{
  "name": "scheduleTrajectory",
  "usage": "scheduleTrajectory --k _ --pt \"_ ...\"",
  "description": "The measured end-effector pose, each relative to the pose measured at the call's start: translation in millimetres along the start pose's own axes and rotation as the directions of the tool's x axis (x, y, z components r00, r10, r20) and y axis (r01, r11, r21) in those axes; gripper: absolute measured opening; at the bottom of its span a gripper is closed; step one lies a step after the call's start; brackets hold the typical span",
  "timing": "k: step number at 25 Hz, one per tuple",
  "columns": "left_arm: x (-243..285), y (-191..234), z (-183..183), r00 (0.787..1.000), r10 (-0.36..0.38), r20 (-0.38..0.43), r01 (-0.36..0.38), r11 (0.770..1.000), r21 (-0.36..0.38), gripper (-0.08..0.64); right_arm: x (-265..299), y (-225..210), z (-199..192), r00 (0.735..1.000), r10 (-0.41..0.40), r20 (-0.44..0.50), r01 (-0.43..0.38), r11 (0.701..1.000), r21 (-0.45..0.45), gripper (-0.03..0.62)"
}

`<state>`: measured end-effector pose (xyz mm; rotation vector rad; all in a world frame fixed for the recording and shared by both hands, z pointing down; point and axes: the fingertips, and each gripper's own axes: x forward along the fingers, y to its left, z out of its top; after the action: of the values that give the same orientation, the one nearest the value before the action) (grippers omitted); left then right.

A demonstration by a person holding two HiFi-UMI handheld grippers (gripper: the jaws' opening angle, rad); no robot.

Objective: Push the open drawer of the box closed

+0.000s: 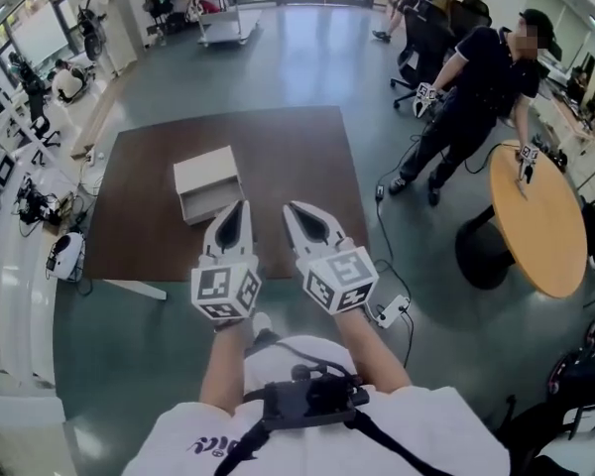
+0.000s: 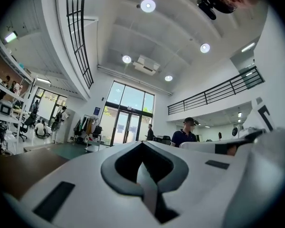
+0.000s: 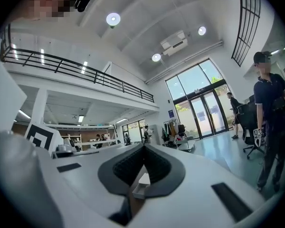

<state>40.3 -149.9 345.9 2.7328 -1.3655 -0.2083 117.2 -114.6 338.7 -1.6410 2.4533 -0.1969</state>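
Note:
A white box [image 1: 205,171] sits on the brown table [image 1: 288,157], left of its middle, and its drawer [image 1: 210,206] stands pulled out toward me. Both grippers hang near the table's front edge, apart from the box. My left gripper [image 1: 241,207] is just right of the drawer front, shut and empty. My right gripper [image 1: 292,208] is further right, also shut and empty. In the left gripper view the left gripper [image 2: 142,143] points up at the room and no box shows. Below the tips of the right gripper [image 3: 143,147], the box [image 3: 142,180] shows small through the slot.
A person in dark clothes [image 1: 476,77] leans on a round wooden table [image 1: 537,216] at the right. Office chairs [image 1: 421,33] stand behind. A cart [image 1: 221,18] is at the back, shelves [image 1: 10,167] line the left, and a power strip [image 1: 392,310] lies on the floor.

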Motion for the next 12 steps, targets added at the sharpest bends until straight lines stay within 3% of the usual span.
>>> scheduleTrajectory --k 12 --pt "62.4 81.2 17.5 0.996 -0.082 0.023 0.082 0.996 0.023 0.009 104.6 -3.1 -7.3 0.997 -0.071 0.012 0.072 0.997 -0.017 0.003"
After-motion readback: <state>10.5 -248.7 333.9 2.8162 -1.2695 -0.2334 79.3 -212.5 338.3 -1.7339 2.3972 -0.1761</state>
